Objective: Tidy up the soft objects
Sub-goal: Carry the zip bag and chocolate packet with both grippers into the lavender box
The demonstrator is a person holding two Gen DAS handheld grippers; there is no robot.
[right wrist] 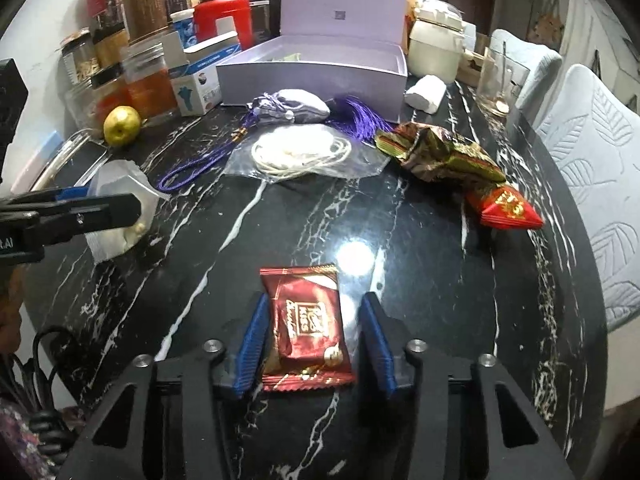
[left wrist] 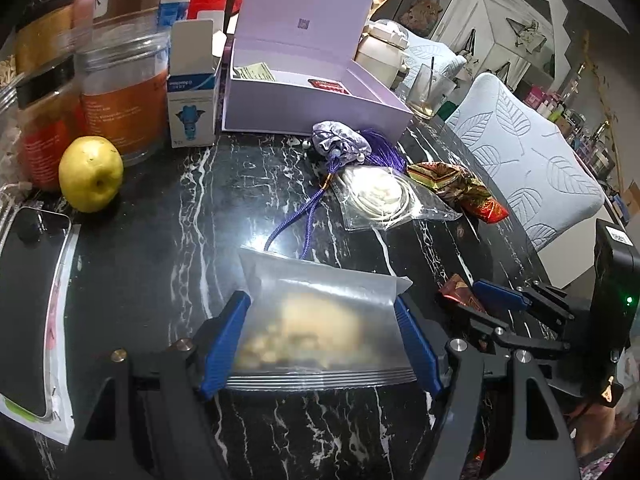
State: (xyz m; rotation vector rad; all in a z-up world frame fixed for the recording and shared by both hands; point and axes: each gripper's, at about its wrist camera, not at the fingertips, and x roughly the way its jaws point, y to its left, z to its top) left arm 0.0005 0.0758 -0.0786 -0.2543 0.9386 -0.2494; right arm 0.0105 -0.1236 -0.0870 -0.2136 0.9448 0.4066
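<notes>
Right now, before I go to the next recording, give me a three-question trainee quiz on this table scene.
1. True or false: the left hand-held gripper grips a frosted zip bag.
2. Where does the red snack packet lie?
A. inside the lavender box
B. on the marble table between the right hand-held gripper's fingers
C. on the chair
3. Fill in: the yellow fruit stands beside the ____ with orange labels.

Key: 1 true: both pads press the bag's edges. 2 B: a gap shows on the right side of the packet, so the pads do not clamp it. 3 jars.
</notes>
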